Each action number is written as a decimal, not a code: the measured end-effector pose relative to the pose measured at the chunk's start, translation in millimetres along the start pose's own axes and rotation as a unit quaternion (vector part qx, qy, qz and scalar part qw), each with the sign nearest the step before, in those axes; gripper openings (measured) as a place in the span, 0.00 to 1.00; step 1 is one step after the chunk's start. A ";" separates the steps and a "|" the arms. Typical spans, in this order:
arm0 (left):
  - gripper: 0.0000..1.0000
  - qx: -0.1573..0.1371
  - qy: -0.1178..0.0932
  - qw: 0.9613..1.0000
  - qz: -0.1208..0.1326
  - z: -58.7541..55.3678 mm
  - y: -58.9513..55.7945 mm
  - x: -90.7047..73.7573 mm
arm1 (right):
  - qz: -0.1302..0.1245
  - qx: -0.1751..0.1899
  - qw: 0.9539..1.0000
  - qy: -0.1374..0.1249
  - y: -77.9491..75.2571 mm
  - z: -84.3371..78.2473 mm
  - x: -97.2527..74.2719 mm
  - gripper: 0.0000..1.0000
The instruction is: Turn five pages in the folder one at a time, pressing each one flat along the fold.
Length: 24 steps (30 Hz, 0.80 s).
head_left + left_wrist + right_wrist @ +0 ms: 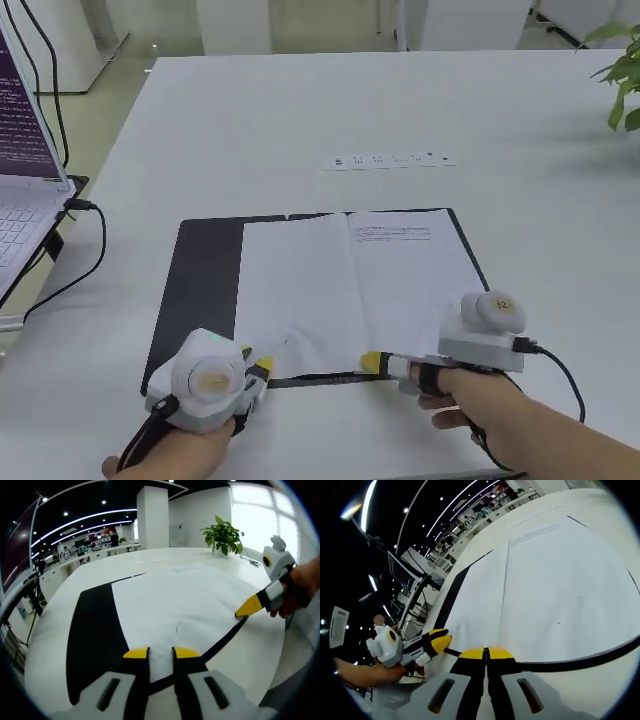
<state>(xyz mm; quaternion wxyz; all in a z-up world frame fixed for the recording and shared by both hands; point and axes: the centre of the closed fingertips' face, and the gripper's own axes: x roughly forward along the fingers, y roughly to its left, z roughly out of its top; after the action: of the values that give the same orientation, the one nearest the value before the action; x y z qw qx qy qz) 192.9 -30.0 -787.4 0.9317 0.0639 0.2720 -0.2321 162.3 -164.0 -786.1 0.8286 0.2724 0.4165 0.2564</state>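
The only writing on the folder [205,280] is a short block of small print [392,234] at the top of its right page [410,285], too fine to read; the left page [295,290] is blank. At the left edge of the head view, the purple laptop screen [18,120] carries pale lines of text that are also illegible, and the markings on the white power strip [388,159] above the folder are too small to make out. The folder lies open and flat on the white table [300,100], centre frame, with its black cover showing as a broad band left of the pages and a thin border along the right and bottom. The left gripper [161,654] sits at the lower left of the head view; its 2 yellow-tipped jaws stand narrowly parted, with nothing between them, over the bottom edge of the left page. The right gripper [486,653], lower centre-right in the head view, has its yellow tips pressed together at the folder's bottom edge near the fold; whether paper is caught between them cannot be told. A green plant [622,70] leans in at the upper right.
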 end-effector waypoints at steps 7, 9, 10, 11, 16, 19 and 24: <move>0.16 0.001 0.002 1.000 0.000 -0.3 -0.3 0.5 | -0.007 0.040 0.999 0.025 4.4 -17.2 -12.8 0.00; 0.16 -0.004 0.003 1.000 0.002 -0.2 -0.3 0.8 | 0.001 0.049 0.999 0.009 9.7 -15.8 -17.9 0.00; 0.16 -0.005 0.003 1.000 0.003 -0.1 -0.2 1.0 | 0.002 0.058 0.998 0.008 12.1 -15.6 -20.8 0.00; 0.16 -0.006 0.005 1.000 0.005 0.1 0.0 1.3 | 0.002 0.061 0.998 0.008 14.7 -15.7 -22.8 0.00; 0.15 -0.025 0.021 0.999 0.014 1.9 1.4 2.0 | 0.027 0.058 0.998 -0.020 43.3 -1.7 -39.5 0.00; 0.14 -0.075 0.041 0.996 0.022 1.8 3.6 3.1 | 0.030 0.069 0.996 -0.058 53.7 12.8 -52.4 0.00; 0.21 -0.245 0.068 0.967 -0.009 8.5 -5.6 0.0 | 0.026 0.083 0.990 -0.113 63.4 31.0 -76.6 0.00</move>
<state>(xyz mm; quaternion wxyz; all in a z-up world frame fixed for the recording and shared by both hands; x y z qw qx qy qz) 194.3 -37.0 -780.2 0.8961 -0.1536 0.3838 -0.1615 135.5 -175.6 -686.1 0.8382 0.3778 0.3325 0.2100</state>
